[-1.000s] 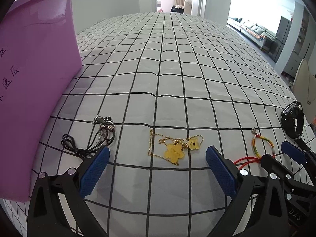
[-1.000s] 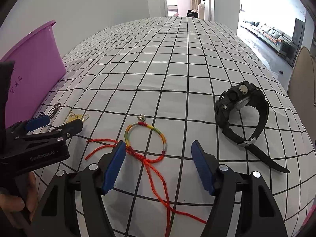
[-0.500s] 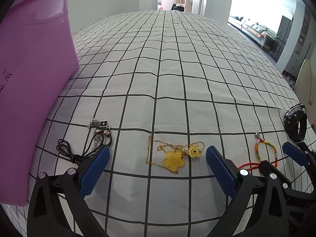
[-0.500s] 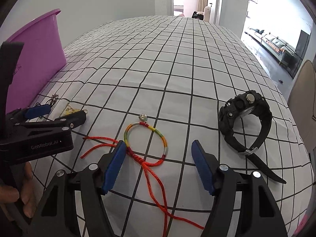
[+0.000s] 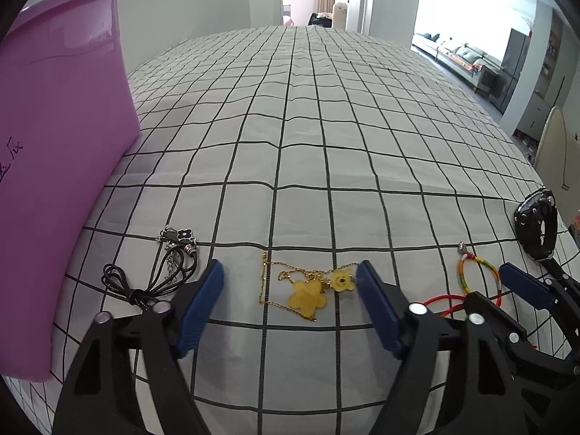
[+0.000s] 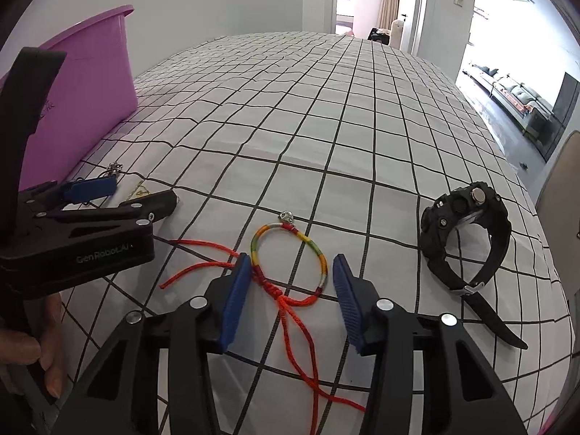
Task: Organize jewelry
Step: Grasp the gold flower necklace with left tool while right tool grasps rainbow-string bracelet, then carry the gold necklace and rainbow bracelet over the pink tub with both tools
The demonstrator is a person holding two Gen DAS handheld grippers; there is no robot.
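On the checked bed sheet, 4 pieces lie left to right beside the purple tub: black cord necklace, gold necklace, braided bracelet, black watch. The left gripper and right gripper have just been closing, pads not yet touching the gold necklace or bracelet, each at 12 o'clock. Pinch at charm and knot, judged firmest.

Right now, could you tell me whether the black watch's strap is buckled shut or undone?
Undone: the black watch lies on the checked cloth with its long strap end trailing loose past the buckle.
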